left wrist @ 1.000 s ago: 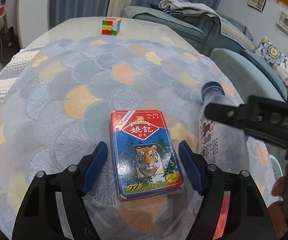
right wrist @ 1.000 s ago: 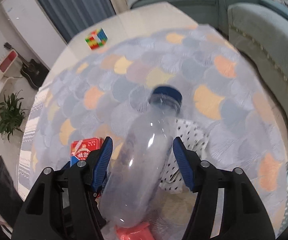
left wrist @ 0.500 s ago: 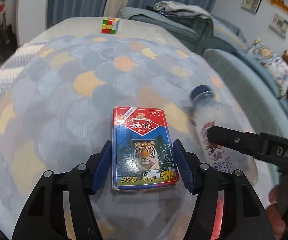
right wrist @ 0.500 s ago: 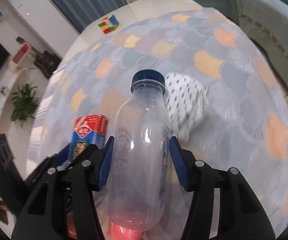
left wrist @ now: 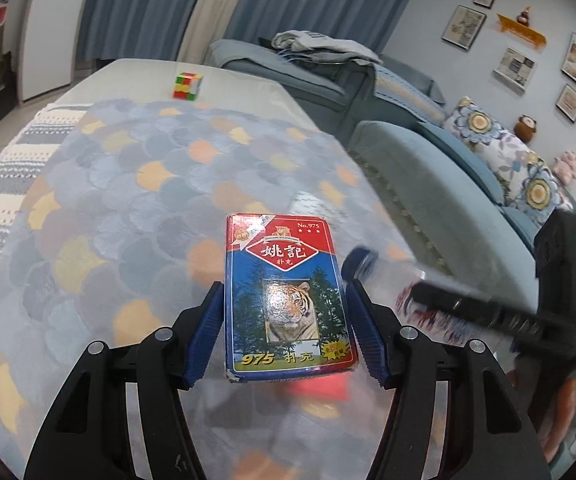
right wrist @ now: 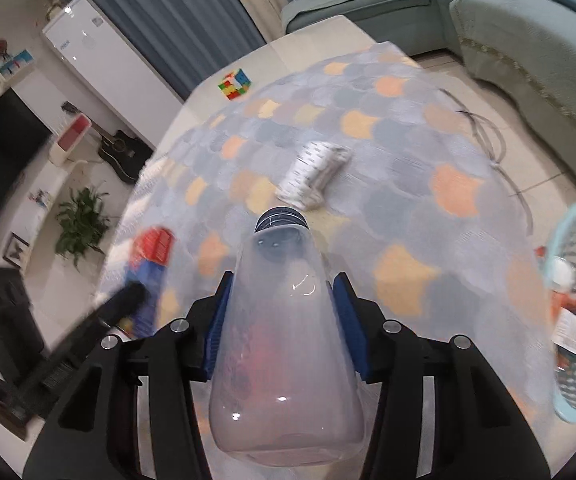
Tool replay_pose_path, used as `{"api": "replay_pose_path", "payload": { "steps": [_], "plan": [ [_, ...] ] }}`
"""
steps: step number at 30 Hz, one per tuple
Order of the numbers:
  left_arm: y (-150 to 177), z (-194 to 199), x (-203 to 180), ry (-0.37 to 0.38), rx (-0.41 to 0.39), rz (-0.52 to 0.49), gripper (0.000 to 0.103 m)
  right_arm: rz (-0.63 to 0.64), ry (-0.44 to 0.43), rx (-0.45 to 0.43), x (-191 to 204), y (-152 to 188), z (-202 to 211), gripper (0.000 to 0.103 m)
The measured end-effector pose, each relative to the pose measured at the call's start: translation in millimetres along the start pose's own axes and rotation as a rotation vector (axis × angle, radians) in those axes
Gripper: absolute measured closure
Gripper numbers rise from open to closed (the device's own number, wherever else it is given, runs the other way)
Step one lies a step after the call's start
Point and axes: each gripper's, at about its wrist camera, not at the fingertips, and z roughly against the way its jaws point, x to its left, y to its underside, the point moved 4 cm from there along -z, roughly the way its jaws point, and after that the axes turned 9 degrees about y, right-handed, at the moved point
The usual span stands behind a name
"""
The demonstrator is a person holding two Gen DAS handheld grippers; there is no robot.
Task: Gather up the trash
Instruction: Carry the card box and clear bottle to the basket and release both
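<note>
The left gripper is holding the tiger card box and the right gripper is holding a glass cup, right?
Not quite. The left gripper does hold the tiger card box, but the right gripper is not holding a glass cup. It is shut on a clear plastic bottle with a dark blue cap, as the right wrist view shows.

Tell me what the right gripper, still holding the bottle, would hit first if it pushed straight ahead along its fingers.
Probably the crumpled white dotted wrapper lying on the patterned tablecloth, just beyond the cap of the clear plastic bottle clamped in the right gripper. Depth is unclear; held high, it could pass over.
</note>
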Motion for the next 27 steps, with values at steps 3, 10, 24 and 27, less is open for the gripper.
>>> {"api": "replay_pose_path", "payload": {
  "steps": [3,10,24,27],
  "plan": [
    [11.7,2.1,-16.4,0.016,0.006,-0.011,0.044,0.026,0.031,0.019,-13.6,23.0,8.3,0.057],
    [32.0,0.2,-43.6,0.033,0.039,-0.044,0.044,0.147,0.170,0.152,-10.8,64.3,-0.2,0.058],
    [38.0,0.7,-49.2,0.031,0.054,-0.063,0.044,0.146,0.184,0.226,-12.1,69.9,-9.7,0.059],
    [35.3,0.4,-57.0,0.040,0.048,-0.077,0.044,0.127,0.190,0.171,-20.3,65.2,7.0,0.059]
  ]
}}
